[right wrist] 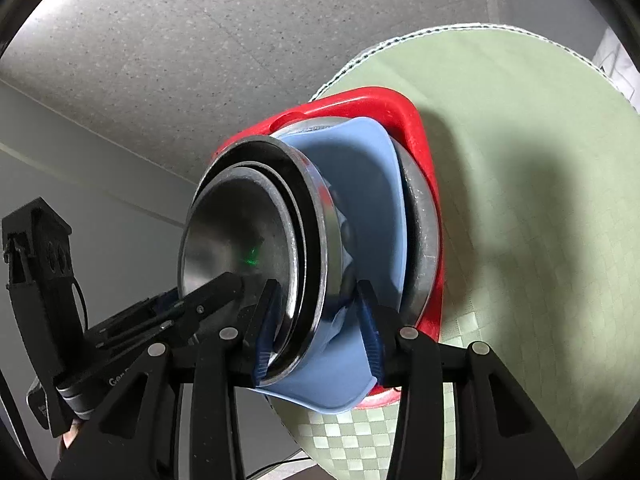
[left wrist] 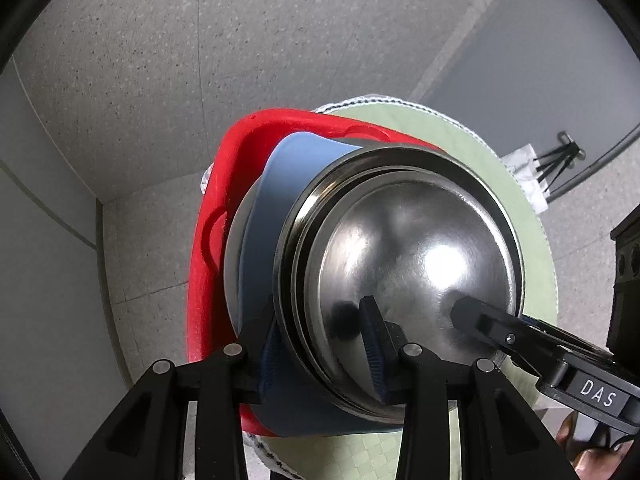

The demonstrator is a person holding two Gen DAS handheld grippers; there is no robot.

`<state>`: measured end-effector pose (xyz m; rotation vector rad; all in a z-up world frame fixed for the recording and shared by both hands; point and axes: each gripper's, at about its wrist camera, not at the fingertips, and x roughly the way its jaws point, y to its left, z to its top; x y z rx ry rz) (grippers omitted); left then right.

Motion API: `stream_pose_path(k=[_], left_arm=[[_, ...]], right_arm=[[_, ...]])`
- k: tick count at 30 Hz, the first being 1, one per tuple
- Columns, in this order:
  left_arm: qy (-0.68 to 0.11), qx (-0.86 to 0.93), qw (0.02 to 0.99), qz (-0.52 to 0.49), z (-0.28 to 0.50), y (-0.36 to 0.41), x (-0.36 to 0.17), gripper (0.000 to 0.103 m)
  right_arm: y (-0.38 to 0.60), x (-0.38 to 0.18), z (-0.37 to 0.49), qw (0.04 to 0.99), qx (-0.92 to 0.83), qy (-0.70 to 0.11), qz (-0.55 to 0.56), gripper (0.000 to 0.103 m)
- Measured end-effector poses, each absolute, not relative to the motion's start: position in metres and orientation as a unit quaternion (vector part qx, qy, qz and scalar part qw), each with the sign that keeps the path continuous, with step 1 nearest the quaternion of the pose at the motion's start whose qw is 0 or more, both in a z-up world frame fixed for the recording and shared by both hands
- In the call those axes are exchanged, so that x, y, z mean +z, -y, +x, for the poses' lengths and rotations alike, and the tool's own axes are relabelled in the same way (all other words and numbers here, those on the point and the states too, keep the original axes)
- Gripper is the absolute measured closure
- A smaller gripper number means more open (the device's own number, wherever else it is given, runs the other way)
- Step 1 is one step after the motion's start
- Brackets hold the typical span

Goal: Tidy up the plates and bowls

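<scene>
A stack sits on a round green-clothed table (left wrist: pixel 516 184): a red tray (left wrist: pixel 208 248) at the bottom, a grey plate (right wrist: pixel 420 248), a blue bowl (left wrist: pixel 264 216) and nested steel bowls (left wrist: pixel 416 252) on top. My left gripper (left wrist: pixel 320 344) straddles the near rims of the steel bowls, one finger inside, one outside against the blue bowl. My right gripper (right wrist: pixel 316 320) likewise clamps the steel bowl rims (right wrist: pixel 308 248), its right finger inside the blue bowl (right wrist: pixel 372 216). The right gripper's finger (left wrist: pixel 480 320) shows in the left wrist view; the left gripper (right wrist: pixel 208 296) shows in the right wrist view.
The speckled grey floor (left wrist: pixel 152 80) lies all around the table. A black stand with cables (left wrist: pixel 560 160) is at the far right on the floor. A grey wall (right wrist: pixel 80 184) is to the left.
</scene>
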<state>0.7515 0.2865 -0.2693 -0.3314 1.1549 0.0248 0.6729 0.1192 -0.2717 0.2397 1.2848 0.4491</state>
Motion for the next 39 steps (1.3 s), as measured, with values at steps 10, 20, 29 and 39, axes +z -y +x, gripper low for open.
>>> stream_pose_path(k=[10, 20, 29, 39], left_arm=[[-0.508, 0.012, 0.845, -0.170, 0.728, -0.278, -0.259, 0.038], [-0.418, 0.062, 0.898, -0.120, 0.638, -0.217, -0.207, 0.016], [-0.323, 0.051, 0.939, -0.106, 0.495, -0.097, -0.169, 0.006], [-0.255, 0.029, 0.965, -0.056, 0.312, 0.050, -0.143, 0.001]], right_arm=[[-0.103, -0.251, 0.654, 0.788, 0.216, -0.565, 0.114, 0.033], [-0.038, -0.194, 0.583, 0.836, 0.216, -0.491, 0.115, 0.027], [0.076, -0.129, 0.434, 0.906, 0.180, -0.379, 0.064, 0.020], [0.187, -0.068, 0.251, 0.953, 0.116, -0.278, 0.026, 0.003]])
